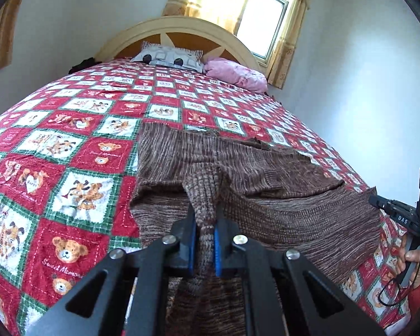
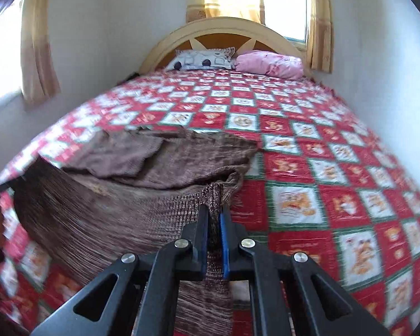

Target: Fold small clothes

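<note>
Patchwork quilt (image 1: 78, 151); pillows (image 1: 169, 58) (one pink (image 1: 235, 74))

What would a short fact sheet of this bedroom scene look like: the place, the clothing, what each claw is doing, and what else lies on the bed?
place: bed with a red, white and green teddy-bear quilt
clothing: brown knitted garment, spread partly rumpled on the quilt
left gripper: shut on a bunched piece of the garment's near edge
right gripper: shut on another part of the near edge
hand: holds the right gripper's handle, at the edge of the left view
pillows: patterned white pillow and pink pillow by the headboard
</note>
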`<state>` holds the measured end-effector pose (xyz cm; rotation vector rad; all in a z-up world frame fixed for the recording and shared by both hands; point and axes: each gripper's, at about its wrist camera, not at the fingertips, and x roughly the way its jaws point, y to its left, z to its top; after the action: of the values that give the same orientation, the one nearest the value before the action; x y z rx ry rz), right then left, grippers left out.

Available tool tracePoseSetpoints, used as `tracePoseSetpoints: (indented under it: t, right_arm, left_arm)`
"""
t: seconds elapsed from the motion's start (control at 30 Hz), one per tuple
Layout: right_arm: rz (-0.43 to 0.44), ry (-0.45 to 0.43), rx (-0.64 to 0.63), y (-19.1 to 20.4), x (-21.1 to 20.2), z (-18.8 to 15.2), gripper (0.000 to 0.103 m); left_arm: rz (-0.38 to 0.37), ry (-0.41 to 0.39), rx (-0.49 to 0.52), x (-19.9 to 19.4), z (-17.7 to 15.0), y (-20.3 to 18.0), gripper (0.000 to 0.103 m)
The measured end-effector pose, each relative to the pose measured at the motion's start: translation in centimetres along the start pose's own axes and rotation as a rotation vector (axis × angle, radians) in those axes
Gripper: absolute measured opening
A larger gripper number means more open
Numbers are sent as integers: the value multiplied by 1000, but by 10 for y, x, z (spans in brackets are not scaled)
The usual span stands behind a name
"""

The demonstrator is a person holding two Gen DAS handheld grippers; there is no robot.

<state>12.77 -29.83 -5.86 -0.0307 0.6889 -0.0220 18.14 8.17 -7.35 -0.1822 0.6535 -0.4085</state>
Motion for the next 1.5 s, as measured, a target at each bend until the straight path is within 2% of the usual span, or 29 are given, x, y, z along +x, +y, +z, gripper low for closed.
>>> tracePoseSetpoints:
  t: [0.13, 0.27, 0.4, 0.53, 0.57, 0.63, 0.7, 0.83, 0.97, 1.0, 1.07, 1.1, 1.17, 1.37, 1.5]
  right_arm:
    - [6, 30, 38, -12, 1, -17, 7]
    - [44, 39, 135, -32, -3, -32, 7]
    - [68, 60, 163, -35, 3, -32, 7]
    - [141, 106, 259, -44, 20, -22, 9]
    - [156, 117, 275, -46, 24, -20, 12]
    - [165, 121, 285, -45, 31, -19, 41]
    - [138, 99, 252, -41, 32, -18, 54]
    - [98, 58, 180, -31, 30, -16, 54]
    - [68, 65, 92, -20, 39, -12, 54]
    - [54, 72, 58, -16, 43, -11, 54]
    - [20, 66, -13, -7, 47, -12, 25]
    - [0, 64, -39, -4, 47, -12, 4]
    - [-18, 49, -55, -2, 43, -13, 4]
    - [28, -18, -1, -4, 10, -15, 4]
    - [31, -91, -13, 0, -15, 0, 4]
  left_arm:
    - [-21, -6, -16, -4, -5, 0, 10]
    - [-18, 0, -16, -2, -9, -1, 10]
    - [-10, 10, -40, 3, -10, 1, 10]
    - [-13, -18, -60, -4, -11, 2, 10]
    - [-9, -22, -62, -5, -12, 2, 10]
    - [-8, -17, -63, -4, -13, 3, 10]
    - [-7, -10, -62, -4, -15, 4, 10]
    - [-9, -7, -63, -4, -17, 5, 10]
    - [-4, -4, -72, -3, -18, 6, 10]
    - [-3, -3, -76, -2, -19, 6, 10]
    - [-4, -1, -84, -2, -20, 7, 10]
    - [-4, -1, -86, -2, -20, 7, 10]
    - [-7, -4, -87, -4, -21, 7, 10]
    - [-8, -24, -93, -10, -20, 8, 10]
    - [5, -29, -92, -9, -10, 9, 10]
